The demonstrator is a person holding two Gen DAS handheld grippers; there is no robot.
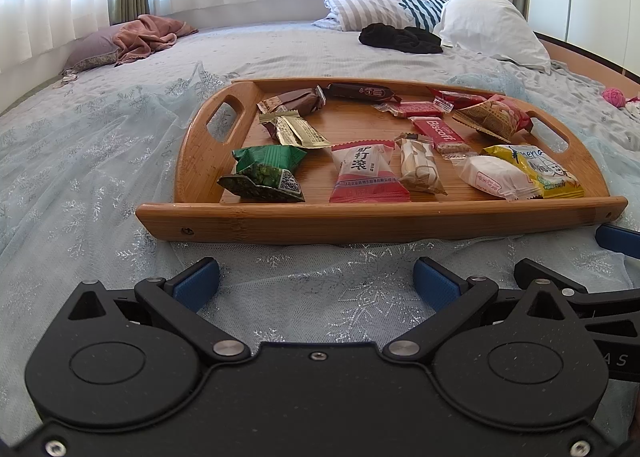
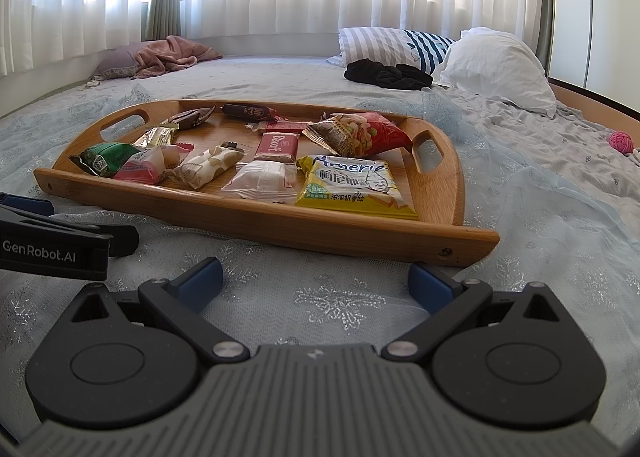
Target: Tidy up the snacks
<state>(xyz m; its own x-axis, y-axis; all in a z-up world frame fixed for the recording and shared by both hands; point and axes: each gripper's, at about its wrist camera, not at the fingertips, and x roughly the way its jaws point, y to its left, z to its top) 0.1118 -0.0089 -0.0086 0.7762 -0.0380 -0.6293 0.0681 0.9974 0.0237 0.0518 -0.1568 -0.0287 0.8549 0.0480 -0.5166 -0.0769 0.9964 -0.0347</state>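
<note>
At twelve o'clock sits my snack tray [image 1: 360,223]; left gripper [image 1: 316,283] and right gripper [image 2: 316,281] both spread wide, grasping nothing.

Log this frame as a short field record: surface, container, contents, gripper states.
surface: bed with pale snowflake cover
container: wooden tray, two cut-out handles
contents: wrapped snacks, incl. green packet, Biscoff pack, yellow packet
left gripper: open, empty, short of tray
right gripper: open, empty, short of tray
background: pillows, black cloth

Wrapped snacks [image 1: 362,173] flat on wooden tray [image 1: 360,221]
</note>
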